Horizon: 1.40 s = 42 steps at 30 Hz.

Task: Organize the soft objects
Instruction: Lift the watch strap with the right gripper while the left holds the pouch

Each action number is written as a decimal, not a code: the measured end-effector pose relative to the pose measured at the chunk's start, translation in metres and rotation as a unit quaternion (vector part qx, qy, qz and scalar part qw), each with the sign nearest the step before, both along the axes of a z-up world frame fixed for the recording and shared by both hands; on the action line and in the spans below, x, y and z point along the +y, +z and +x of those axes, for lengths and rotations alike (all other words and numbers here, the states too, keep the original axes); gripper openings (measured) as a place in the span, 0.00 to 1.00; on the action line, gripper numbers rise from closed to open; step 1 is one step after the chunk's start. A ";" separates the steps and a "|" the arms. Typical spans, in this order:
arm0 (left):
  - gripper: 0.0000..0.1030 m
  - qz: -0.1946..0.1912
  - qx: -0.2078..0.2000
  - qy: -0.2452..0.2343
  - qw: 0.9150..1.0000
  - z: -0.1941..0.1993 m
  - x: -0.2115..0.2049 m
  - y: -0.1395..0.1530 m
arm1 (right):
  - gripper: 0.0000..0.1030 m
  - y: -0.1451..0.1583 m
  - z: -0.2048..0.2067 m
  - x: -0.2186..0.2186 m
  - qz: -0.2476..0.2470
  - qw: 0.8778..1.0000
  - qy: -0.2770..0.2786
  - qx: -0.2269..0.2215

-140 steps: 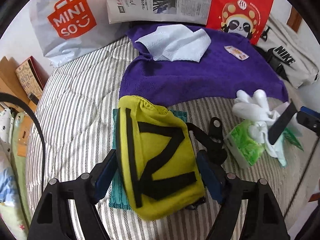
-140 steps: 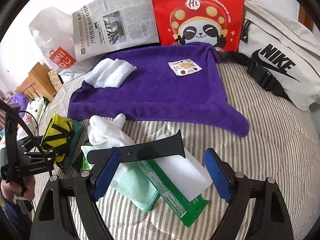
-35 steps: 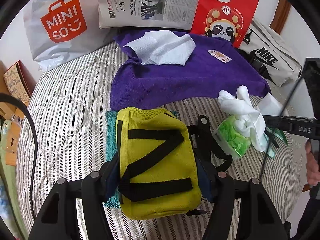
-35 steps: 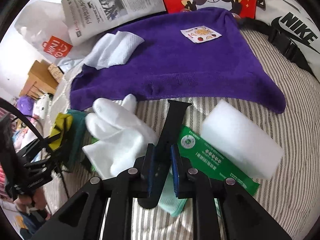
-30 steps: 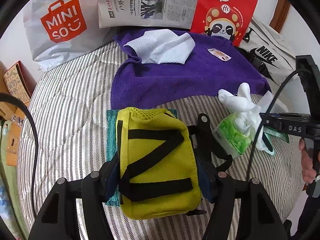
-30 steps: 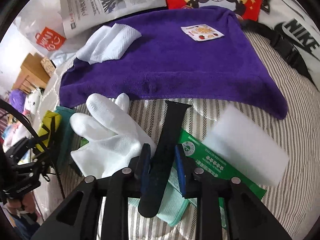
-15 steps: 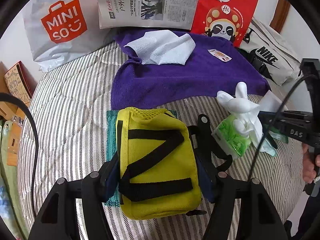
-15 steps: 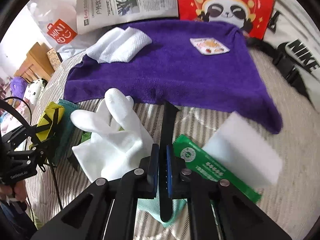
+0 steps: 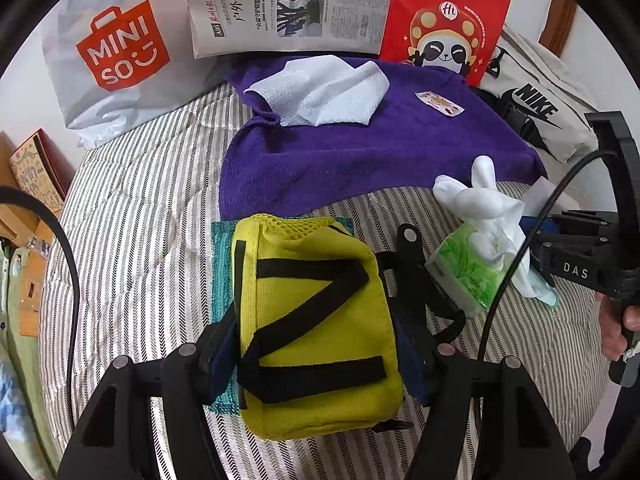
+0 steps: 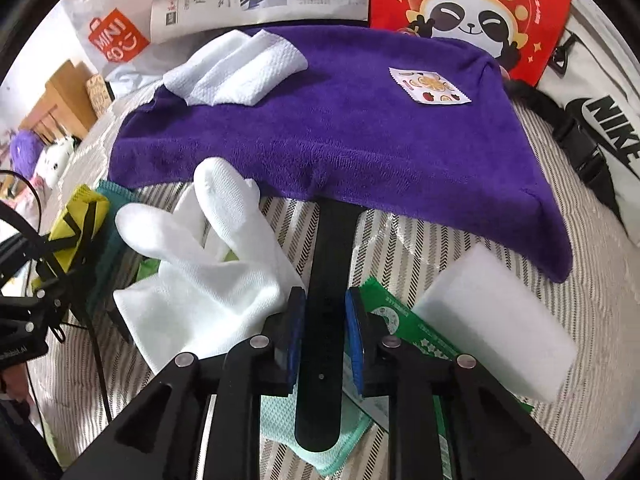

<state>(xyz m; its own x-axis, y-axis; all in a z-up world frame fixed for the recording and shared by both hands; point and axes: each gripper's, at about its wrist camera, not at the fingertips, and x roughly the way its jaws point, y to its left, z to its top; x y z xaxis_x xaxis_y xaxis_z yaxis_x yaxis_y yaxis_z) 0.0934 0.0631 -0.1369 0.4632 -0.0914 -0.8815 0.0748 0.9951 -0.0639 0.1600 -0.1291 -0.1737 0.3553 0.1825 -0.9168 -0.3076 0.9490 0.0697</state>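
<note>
The striped bed (image 9: 132, 216) carries everything, and the purple towel (image 10: 340, 120) spread across the upper middle of both frames is the biggest soft piece on it, with a white paper towel (image 10: 236, 72) and a small fruit-print sachet (image 10: 430, 86) lying on top.

Lower centre of your left wrist view, the left gripper (image 9: 316, 344) has its jaws closed against both sides of the yellow pouch (image 9: 316, 320), which sits on a teal cloth (image 9: 222, 264). To its right lie the green tissue pack (image 9: 468, 276) and the white glove (image 10: 208, 280), draped over that pack.

Right of centre in the right wrist view sits the white sponge block (image 10: 496, 320), just beside a green packet (image 10: 404, 328) that overlaps a mint cloth (image 10: 280, 424) at the bottom.

Smallest is the piece you are working — the black watch strap (image 10: 328, 280). Your right gripper (image 10: 326, 336) has its jaws pressed on the strap's two edges, narrow gap, strap running straight up the frame with its far tip touching the towel's front hem.

You appear to be mid-carry with the strap, pouch gripped in parallel. The next move likely calls for bringing the strap forward over the towel and setting it flat — watch the glove's cuff, which lies against the left jaw and could drag along.
</note>
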 end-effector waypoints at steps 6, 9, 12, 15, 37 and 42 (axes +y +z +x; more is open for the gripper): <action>0.64 -0.004 -0.004 0.001 1.000 -0.001 0.001 0.000 | 0.10 0.009 0.000 -0.014 0.042 0.999 -0.007 0.009; 0.64 -0.009 -0.008 0.005 1.000 -0.003 0.003 0.004 | 0.07 0.017 -0.005 -0.014 0.033 0.999 -0.006 0.002; 0.64 -0.012 -0.007 0.000 1.000 -0.002 0.005 0.003 | 0.13 0.008 -0.002 -0.010 0.026 1.000 -0.002 0.017; 0.64 0.004 -0.004 0.001 1.000 0.001 0.003 0.000 | 0.17 0.003 0.000 -0.005 0.003 1.000 -0.003 0.010; 0.63 -0.006 -0.014 0.010 1.000 0.000 0.009 0.009 | 0.20 0.023 -0.006 -0.030 0.027 1.000 -0.012 -0.001; 0.62 -0.013 -0.019 0.013 1.000 -0.003 0.013 0.013 | 0.20 0.031 -0.012 -0.035 0.041 0.999 -0.017 -0.005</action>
